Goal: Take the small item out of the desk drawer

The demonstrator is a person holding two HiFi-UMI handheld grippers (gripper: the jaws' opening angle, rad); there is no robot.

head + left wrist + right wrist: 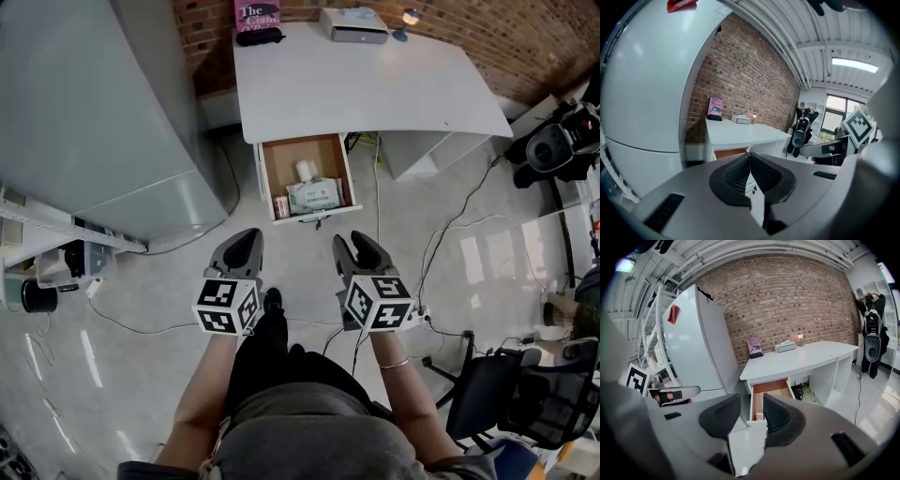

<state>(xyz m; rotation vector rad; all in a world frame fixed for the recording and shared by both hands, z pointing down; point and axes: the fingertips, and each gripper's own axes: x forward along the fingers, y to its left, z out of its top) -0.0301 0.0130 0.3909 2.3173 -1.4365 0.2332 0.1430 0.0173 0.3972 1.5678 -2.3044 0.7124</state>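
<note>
The white desk (375, 84) has its drawer (305, 150) pulled open. Inside lie a small pink cup-like item (280, 205) at the front left, a white roll (305, 170) and a pack of wipes (316, 195). In the right gripper view the drawer (769, 389) shows ahead, the pink item (759, 416) at its front. Both grippers hover over the floor, short of the drawer. My left gripper (248, 237) (749, 157) is shut and empty. A clear gap shows between the pads of my right gripper (352, 240) (751, 401), which is open and holds nothing.
A big grey cabinet (94, 112) stands left of the desk. On the desktop's far edge are a pink book (258, 14) and a tissue box (353, 25). Cables (441, 244) cross the floor on the right. A black office chair (525, 394) sits at the lower right.
</note>
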